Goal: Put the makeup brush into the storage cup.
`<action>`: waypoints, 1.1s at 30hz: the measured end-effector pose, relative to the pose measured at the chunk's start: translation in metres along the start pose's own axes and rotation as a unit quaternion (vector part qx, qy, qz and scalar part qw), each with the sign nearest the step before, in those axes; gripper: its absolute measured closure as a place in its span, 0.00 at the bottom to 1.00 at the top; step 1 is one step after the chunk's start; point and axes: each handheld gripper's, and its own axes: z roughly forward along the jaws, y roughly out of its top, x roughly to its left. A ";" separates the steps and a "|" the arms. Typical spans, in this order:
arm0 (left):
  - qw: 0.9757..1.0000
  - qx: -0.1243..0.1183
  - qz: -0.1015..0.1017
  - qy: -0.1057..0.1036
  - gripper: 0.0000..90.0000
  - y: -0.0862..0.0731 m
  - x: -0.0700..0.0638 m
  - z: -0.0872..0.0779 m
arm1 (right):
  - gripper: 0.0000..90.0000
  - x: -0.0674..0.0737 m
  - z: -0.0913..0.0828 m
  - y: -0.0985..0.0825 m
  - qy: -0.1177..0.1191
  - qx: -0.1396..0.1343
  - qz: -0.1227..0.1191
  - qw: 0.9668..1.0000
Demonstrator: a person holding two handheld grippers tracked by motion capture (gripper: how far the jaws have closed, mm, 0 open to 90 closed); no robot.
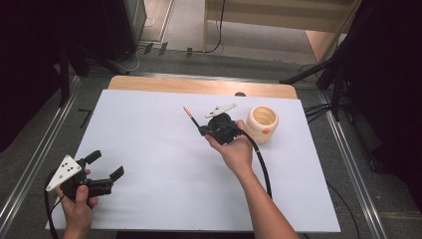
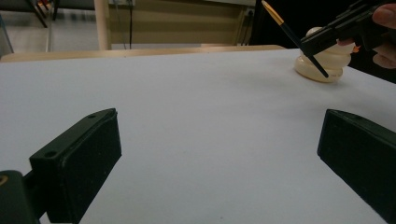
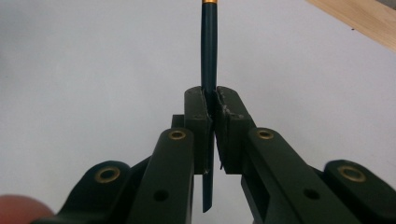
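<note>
The bench [image 1: 149, 144] is the largest thing here, a wooden top covered almost to its edges by a plain white sheet, with a strip of bare wood left along the far side. The sheet gives an even, uncluttered ground, so small things stand out on it.

Toward the far right of the sheet sits a cream-coloured pot [image 1: 262, 122], rounded and ribbed, mouth up, with a small orange mark on its near side. It stands just beside the right hand, probably as a holder within easy reach.

The left tool [image 1: 105, 167] rests low at the near left corner, its jaws spread wide with nothing between them. Well apart from the pot, it looks parked out of the way.

The right tool [image 1: 203, 131] hovers above the middle of the sheet, jaws pressed together on a pen-like stick [image 1: 191, 117]. The grip sits partway along the shaft, so a short tail pokes out behind the jaws and the longer part points away toward the far left, tilted upward. Holding it mid-shaft likely keeps it from swinging.

The stick is thin, straight and dark, with a gold band and a light orange tip at its free end. Whether it is a brush or a pencil I cannot tell.
</note>
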 end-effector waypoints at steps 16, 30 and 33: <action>1.000 0.000 0.001 -0.001 0.01 0.000 -0.001 0.001 | 0.95 -0.013 -0.019 -0.008 -0.022 -0.074 0.022 0.997; 1.000 0.000 0.002 0.000 0.01 0.000 -0.001 0.001 | 0.95 -0.019 -0.030 -0.011 -0.037 -0.116 0.030 0.992; 1.000 0.000 0.001 -0.001 0.01 0.000 -0.001 0.001 | 0.95 -0.023 -0.034 -0.013 -0.037 -0.133 0.041 0.990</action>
